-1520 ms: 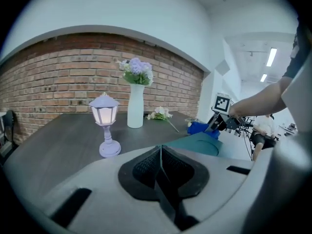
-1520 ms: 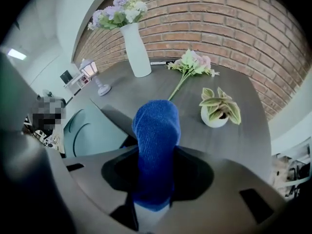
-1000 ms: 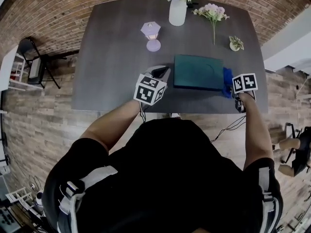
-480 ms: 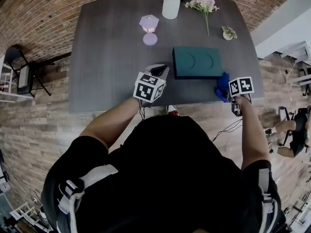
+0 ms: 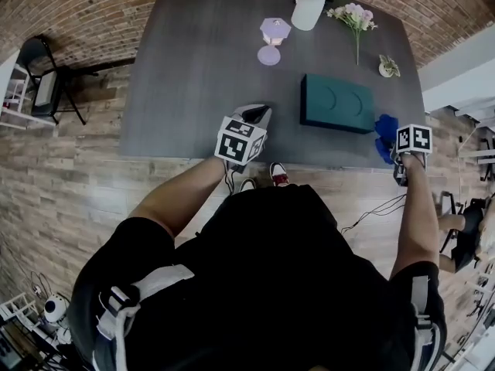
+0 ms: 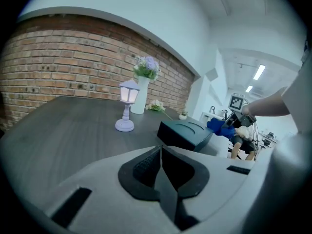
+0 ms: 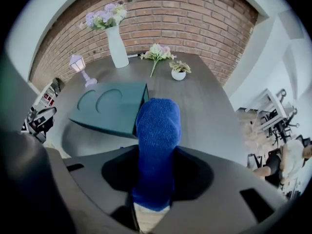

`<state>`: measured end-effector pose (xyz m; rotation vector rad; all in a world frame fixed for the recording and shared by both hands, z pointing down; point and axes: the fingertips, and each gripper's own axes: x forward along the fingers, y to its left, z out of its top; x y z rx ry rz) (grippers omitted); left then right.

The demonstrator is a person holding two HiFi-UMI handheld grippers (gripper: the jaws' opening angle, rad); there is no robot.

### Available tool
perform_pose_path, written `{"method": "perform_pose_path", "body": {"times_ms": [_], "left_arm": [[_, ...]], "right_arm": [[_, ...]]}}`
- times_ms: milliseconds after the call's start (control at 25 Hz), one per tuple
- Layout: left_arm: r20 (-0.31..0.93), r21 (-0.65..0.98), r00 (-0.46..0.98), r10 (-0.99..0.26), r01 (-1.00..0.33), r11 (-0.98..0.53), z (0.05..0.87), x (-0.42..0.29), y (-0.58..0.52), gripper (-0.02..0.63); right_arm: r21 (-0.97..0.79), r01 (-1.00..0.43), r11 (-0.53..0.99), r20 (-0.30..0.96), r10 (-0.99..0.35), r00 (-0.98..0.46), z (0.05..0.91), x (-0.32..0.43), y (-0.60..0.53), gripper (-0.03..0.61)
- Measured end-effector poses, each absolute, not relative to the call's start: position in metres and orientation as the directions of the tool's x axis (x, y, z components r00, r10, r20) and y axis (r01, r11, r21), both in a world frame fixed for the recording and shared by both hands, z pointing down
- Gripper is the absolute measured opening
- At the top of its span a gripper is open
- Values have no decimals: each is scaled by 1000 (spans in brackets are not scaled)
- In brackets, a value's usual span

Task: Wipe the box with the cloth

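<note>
Now we are clamping the blue knitted cloth [image 7: 157, 130] tight in the right gripper [image 7: 154, 201], while holding the left gripper [image 6: 161, 172] closed on nothing by the near edge of the dark grey table [image 5: 201, 68]. Touching the right end of the dark green rectangular box [image 5: 338, 104] a second ago, the cloth is hanging just clear of it by the near right corner; we are likely pulling off between wiping passes.

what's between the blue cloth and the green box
Nothing visible. The right claw, shut on the blue knitted cloth, sits off the right end of the dark green rectangular box; only bare grey table lies between.
</note>
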<state>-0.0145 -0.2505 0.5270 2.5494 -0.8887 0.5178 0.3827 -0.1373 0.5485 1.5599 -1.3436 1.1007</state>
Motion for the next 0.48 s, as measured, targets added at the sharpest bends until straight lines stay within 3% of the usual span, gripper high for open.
{"method": "perform_pose_path", "body": {"times_ms": [200, 360, 480], "left_arm": [[454, 235, 685, -570, -709, -665, 531, -35, -244, 18], [429, 236, 627, -650, -773, -589, 519, -54, -249, 17], [406, 222, 578, -708, -814, -537, 506, -63, -251, 17]], "right_arm": [[-3, -1000, -11, 912, -409, 1, 511, 347, -208, 156], [-153, -971, 182, 852, -474, -223, 490, 253, -277, 155], [-252, -908, 336, 818, -427, -385, 487, 173, -304, 155]]}}
